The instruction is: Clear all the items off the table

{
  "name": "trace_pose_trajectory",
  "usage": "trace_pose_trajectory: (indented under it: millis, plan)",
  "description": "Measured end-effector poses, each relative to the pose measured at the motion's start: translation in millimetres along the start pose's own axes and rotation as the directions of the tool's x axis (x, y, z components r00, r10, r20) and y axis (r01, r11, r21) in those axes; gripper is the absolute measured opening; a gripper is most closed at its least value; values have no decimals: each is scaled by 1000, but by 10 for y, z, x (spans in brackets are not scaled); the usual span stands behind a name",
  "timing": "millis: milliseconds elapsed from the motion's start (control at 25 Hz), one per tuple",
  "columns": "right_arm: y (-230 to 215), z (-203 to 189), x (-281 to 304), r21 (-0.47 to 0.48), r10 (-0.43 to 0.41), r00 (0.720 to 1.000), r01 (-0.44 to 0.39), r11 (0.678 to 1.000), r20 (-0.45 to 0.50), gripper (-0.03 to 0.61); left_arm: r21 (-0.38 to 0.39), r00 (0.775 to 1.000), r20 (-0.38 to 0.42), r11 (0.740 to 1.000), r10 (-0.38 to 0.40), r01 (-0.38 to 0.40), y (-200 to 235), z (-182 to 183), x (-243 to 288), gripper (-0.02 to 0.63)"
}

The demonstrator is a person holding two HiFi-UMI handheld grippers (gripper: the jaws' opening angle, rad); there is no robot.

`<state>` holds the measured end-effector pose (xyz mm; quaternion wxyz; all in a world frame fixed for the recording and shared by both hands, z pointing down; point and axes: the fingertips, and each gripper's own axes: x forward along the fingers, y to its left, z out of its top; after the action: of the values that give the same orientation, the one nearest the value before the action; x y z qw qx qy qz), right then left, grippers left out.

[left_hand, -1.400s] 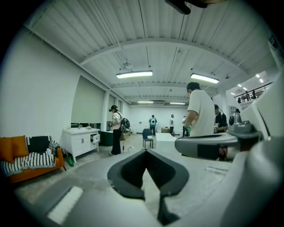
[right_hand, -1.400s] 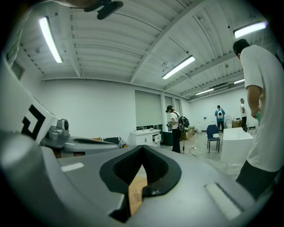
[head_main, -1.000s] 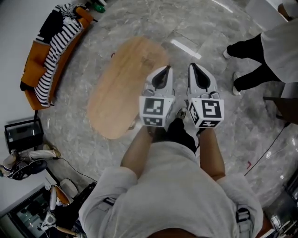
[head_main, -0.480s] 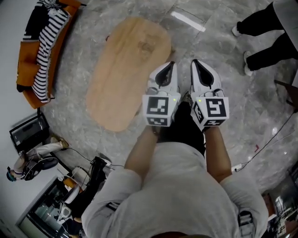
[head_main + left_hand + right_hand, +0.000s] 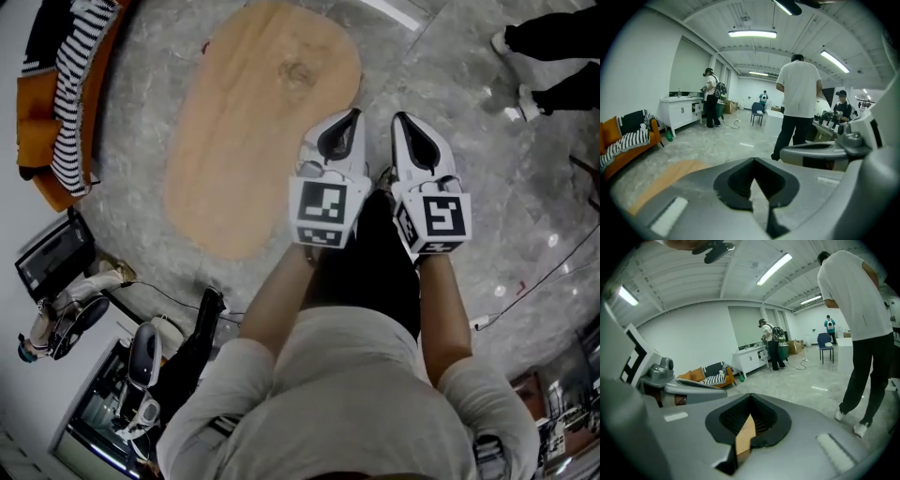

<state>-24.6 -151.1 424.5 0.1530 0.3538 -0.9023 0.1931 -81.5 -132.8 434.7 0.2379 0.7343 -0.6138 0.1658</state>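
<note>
The oval wooden table (image 5: 253, 122) stands on the marble floor with nothing lying on its top. My left gripper (image 5: 348, 116) and right gripper (image 5: 403, 120) are held side by side just off the table's right end, both pointing forward. Each has its jaws shut with nothing between them. In the left gripper view the left gripper (image 5: 757, 187) shows a thin slit only, and the table (image 5: 661, 180) lies low at the left. In the right gripper view the right gripper (image 5: 747, 427) shows a sliver of wood colour through its slit.
An orange sofa (image 5: 33, 141) with striped cloth (image 5: 70, 94) stands left of the table. A person's legs (image 5: 553, 42) are at the upper right. Equipment and a monitor (image 5: 52, 267) crowd the lower left. A person in a white shirt (image 5: 799, 93) stands ahead; white cabinets (image 5: 679, 112) line the far wall.
The table now fills more of the head view and sits higher in it. The standing person's legs have slid toward the upper right corner. Both grippers stay shut, side by side.
</note>
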Motion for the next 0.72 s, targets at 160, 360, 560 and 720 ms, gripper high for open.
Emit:
trace_pose_trajectory:
  millis: [160, 360, 560, 720]
  plan:
    - [-12, -322, 206, 20, 0, 999, 1, 1000, -36, 6, 17, 999, -50, 1000, -2, 3, 142, -300, 133, 20]
    - [-121, -591, 429, 36, -29, 998, 31, 999, -57, 6, 96, 989, -147, 995, -15, 29, 377, -640, 336, 20]
    - [-310, -823, 566, 74, -93, 993, 98, 992, -67, 6, 199, 976, -217, 980, 16, 28, 663, -851, 589, 20]
    - [-324, -1027, 738, 89, -112, 988, 121, 989, -103, 6, 213, 959, -282, 976, 21, 41, 871, -1077, 734, 20]
